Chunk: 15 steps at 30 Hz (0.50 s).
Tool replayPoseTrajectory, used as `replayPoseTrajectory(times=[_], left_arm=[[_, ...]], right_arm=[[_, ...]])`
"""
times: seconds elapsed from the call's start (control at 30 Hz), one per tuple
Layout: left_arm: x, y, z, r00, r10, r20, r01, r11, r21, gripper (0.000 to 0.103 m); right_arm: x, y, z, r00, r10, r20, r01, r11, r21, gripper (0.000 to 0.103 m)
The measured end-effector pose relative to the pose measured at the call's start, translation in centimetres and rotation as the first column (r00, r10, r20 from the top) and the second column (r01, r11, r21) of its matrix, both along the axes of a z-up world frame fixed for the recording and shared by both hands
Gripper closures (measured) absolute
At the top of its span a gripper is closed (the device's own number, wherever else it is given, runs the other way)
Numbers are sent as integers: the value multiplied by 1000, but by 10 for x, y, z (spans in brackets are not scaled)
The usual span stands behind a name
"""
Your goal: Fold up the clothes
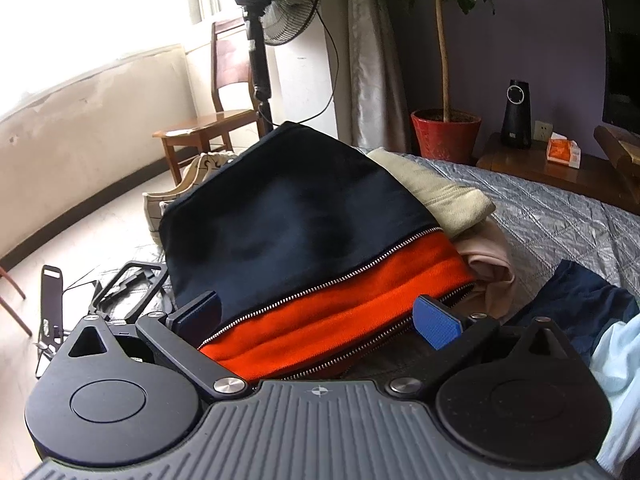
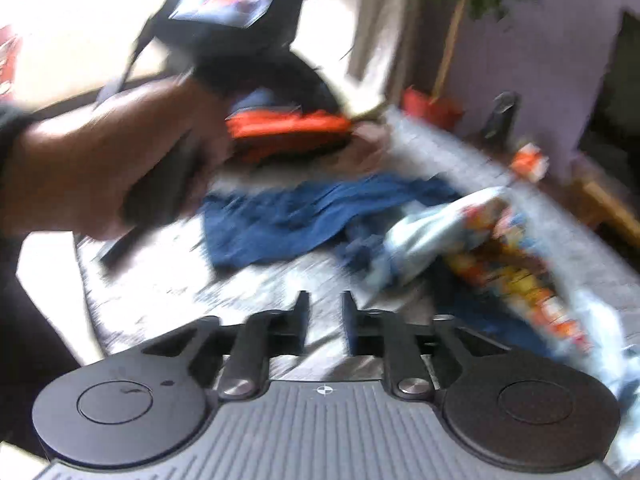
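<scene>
In the left wrist view a folded navy and orange zippered garment (image 1: 280, 240) lies on a stack of folded beige (image 1: 440, 192) and pink (image 1: 488, 256) clothes. My left gripper (image 1: 318, 318) is open, its blue pads (image 1: 436, 322) wide apart at the orange band, and the right pad's face is bare. The right wrist view is blurred. There my right gripper (image 2: 325, 320) hangs over the grey quilt (image 2: 180, 292) with a narrow gap and nothing in it. Beyond it lie a crumpled blue garment (image 2: 288, 216) and a light-blue printed one (image 2: 480, 232). A hand (image 2: 100, 160) holds the left gripper by the orange garment (image 2: 288, 132).
The grey quilted bed (image 1: 560, 208) ends at the left, where black stands (image 1: 132, 284) sit near its edge. Past it are shoes (image 1: 192, 184) on the floor, a wooden chair (image 1: 216, 128), a fan (image 1: 280, 0), a red plant pot (image 1: 446, 136) and a wooden side table (image 1: 540, 168) with a speaker.
</scene>
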<state>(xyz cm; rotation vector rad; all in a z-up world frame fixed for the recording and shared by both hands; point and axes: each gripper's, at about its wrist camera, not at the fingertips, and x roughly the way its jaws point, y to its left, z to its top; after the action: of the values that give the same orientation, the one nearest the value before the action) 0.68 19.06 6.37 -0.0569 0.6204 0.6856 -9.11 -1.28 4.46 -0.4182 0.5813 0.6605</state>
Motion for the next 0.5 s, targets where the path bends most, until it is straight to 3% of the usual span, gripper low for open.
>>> replayPoseTrajectory(times=[0.17,0.27,0.4,0.47,0.5], left_arm=[[2,-1,-1,1000,1,-10,-1,1000,11,0],[3,3,-2,1000,9,-12,-9,1000,1,0],[4,7,-5,1000,7,-25,-7,1000,-11,0],[5,7,-6,1000,3,-31,-3,1000,-13,0],[5,8,-6,999,2,-33,-2,1000,-14,0]], right_arm=[[35,21,13,994,39,102,-34,998,-52,61],[54,40,1,995,83,57,-79,994,-77,61],[69,47,-29,998,49,-42,-54,990,-127,61],[71,43,-37,1000,3,-27,-7,991,-136,74],[74,37,-37,999,-27,-35,23,994,-107,95]])
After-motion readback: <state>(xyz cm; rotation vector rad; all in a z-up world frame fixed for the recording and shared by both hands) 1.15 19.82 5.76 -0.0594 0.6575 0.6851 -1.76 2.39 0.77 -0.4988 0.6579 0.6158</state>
